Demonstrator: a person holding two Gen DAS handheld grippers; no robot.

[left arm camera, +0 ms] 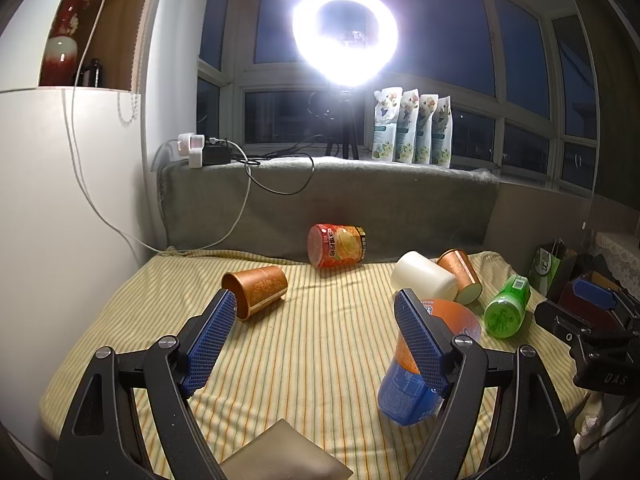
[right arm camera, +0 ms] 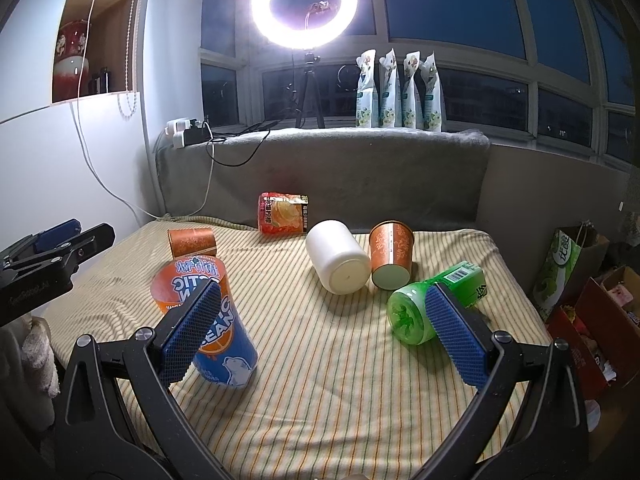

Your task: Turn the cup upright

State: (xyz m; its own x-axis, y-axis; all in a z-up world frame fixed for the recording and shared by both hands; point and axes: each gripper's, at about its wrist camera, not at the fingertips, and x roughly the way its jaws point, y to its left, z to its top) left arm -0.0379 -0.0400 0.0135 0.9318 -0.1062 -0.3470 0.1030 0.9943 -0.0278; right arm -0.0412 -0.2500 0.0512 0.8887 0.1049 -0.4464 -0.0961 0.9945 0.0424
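Several cups lie tipped on a striped cloth (left arm camera: pixel 312 344). A blue and orange cup (left arm camera: pixel 412 384) lies on its side at front, also in the right wrist view (right arm camera: pixel 224 340). A copper patterned cup (left arm camera: pixel 256 288) lies at left, also in the right wrist view (right arm camera: pixel 192 242). A second copper cup (right arm camera: pixel 390 258), a white cup (right arm camera: pixel 338 258) and a green cup (right arm camera: pixel 436 300) lie at right. My left gripper (left arm camera: pixel 316 340) is open and empty above the cloth. My right gripper (right arm camera: pixel 320 332) is open and empty, between the blue cup and the green cup.
An orange-label container (left arm camera: pixel 336 246) lies at the back by a grey padded ledge (left arm camera: pixel 360 200). A ring light (left arm camera: pixel 344 36) on a tripod and several pouches (left arm camera: pixel 412 128) stand on the sill. Bags and boxes (right arm camera: pixel 576 280) stand at right. A white cabinet (left arm camera: pixel 60 200) is at left.
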